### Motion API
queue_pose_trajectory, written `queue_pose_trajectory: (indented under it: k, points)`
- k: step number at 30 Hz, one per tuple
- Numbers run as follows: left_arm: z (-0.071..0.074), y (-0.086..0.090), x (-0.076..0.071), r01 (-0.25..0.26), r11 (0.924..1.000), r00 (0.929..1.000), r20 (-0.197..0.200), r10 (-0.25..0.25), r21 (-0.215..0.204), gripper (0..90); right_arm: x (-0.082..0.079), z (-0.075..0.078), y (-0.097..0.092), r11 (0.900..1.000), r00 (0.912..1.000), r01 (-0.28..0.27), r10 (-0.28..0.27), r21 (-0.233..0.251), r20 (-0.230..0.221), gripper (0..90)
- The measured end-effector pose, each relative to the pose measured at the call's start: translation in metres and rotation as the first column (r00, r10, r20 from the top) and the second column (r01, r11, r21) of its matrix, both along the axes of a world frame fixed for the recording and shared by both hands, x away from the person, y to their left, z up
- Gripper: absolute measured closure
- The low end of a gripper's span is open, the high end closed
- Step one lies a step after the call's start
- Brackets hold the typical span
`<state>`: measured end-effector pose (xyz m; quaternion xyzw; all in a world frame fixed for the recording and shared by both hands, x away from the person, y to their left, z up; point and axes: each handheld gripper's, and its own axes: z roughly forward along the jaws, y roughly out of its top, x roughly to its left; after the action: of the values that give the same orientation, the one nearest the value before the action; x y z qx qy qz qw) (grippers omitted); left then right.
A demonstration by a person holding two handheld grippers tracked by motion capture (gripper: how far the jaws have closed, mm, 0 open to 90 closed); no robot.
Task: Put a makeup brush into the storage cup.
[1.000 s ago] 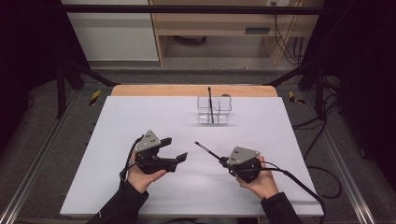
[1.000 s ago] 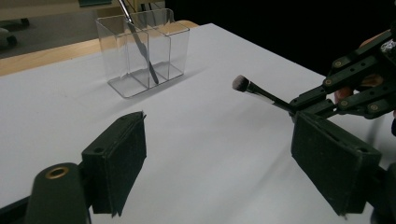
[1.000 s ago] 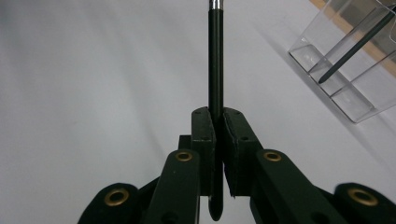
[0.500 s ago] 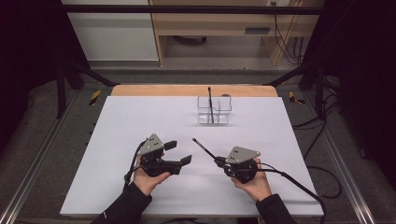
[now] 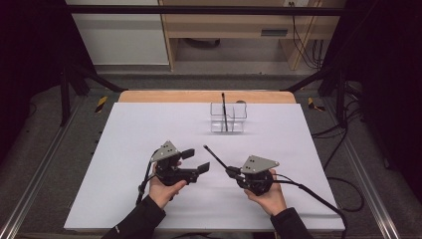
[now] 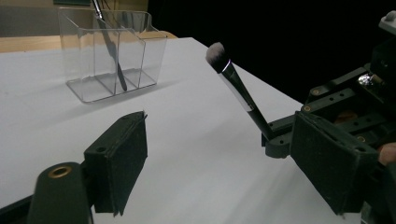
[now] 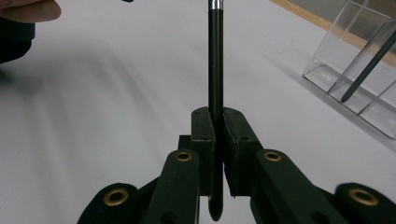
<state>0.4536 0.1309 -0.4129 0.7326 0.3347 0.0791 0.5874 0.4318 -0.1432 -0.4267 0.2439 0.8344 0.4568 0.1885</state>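
Right gripper (image 5: 233, 172): jaws clenching the makeup brush (image 5: 214, 156) handle's end, above the counter (image 5: 129, 129).
Left gripper (image 5: 195, 160): jaws gaping, empty.
Handling: light, stiff, slippery; grasping mid-handle, sparing soft bristles.

I work in what looks like a lab or recording room: my white table (image 5: 149, 149) sits inside a black metal frame (image 5: 199, 10), cables (image 5: 303, 40) trail over grey carpet (image 5: 50, 149), and dark curtains (image 5: 393, 74) hang alongside.
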Motion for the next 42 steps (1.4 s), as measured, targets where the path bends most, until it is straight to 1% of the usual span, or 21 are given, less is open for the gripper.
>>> queue_pose_trajectory:
  k: [7, 8, 10, 13, 17, 19, 28, 35, 38, 42]
  points:
    - [0.004, -0.011, 0.003, 0.021, 0.9993, 0.9998, 0.007, -0.021, -0.03, 22.1, 0.001, 0.002, 0.0, 0.9996, 1.0, -0.001, 0.0, 0.029, 0.005, 83.7]
    - [0.005, -0.013, 0.003, 0.03, 0.9991, 0.9995, 0.006, -0.03, -0.032, 23.2, 0.001, 0.002, 0.0, 0.9995, 1.0, -0.004, 0.004, 0.031, 0.003, 83.7]
    - [0.006, -0.018, 0.004, 0.032, 0.9991, 0.9994, 0.015, -0.032, -0.027, 24.9, 0.0, 0.002, 0.0, 0.9993, 1.0, -0.006, 0.006, 0.036, 0.004, 83.7]
    - [0.007, -0.021, 0.004, 0.035, 0.999, 0.9993, 0.016, -0.035, -0.029, 28.1, 0.0, 0.003, 0.0, 0.9987, 1.0, -0.01, 0.01, 0.05, 0.003, 83.7]
    - [0.006, -0.025, 0.007, 0.049, 0.9982, 0.9988, 0.009, -0.049, -0.036, 34.2, 0.0, 0.004, 0.0, 0.9976, 0.9999, -0.015, 0.015, 0.068, 0.004, 83.7]
    - [0.005, -0.027, 0.009, 0.054, 0.9976, 0.9985, -0.002, -0.055, -0.043, 36.7, 0.0, 0.004, 0.0, 0.9973, 0.9998, -0.019, 0.018, 0.072, 0.002, 83.7]
    - [0.004, -0.029, 0.011, 0.061, 0.9964, 0.998, -0.014, -0.061, -0.059, 50.0, -0.001, 0.003, 0.001, 0.9961, 0.9995, -0.032, 0.032, 0.082, -0.001, 83.7]
    - [0.003, -0.027, 0.011, 0.068, 0.9949, 0.9973, -0.024, -0.07, -0.075, 59.9, -0.001, 0.002, 0.002, 0.9958, 0.9992, -0.038, 0.039, 0.083, -0.004, 83.7]
    - [0.004, -0.026, 0.011, 0.074, 0.9939, 0.9969, -0.022, -0.076, -0.082, 65.5, -0.001, 0.002, 0.002, 0.9959, 0.9992, -0.04, 0.04, 0.081, -0.003, 83.7]
    - [0.004, -0.024, 0.011, 0.07, 0.9933, 0.9969, -0.029, -0.073, -0.092, 71.3, -0.001, 0.001, 0.003, 0.9962, 0.9992, -0.04, 0.041, 0.077, -0.004, 83.7]
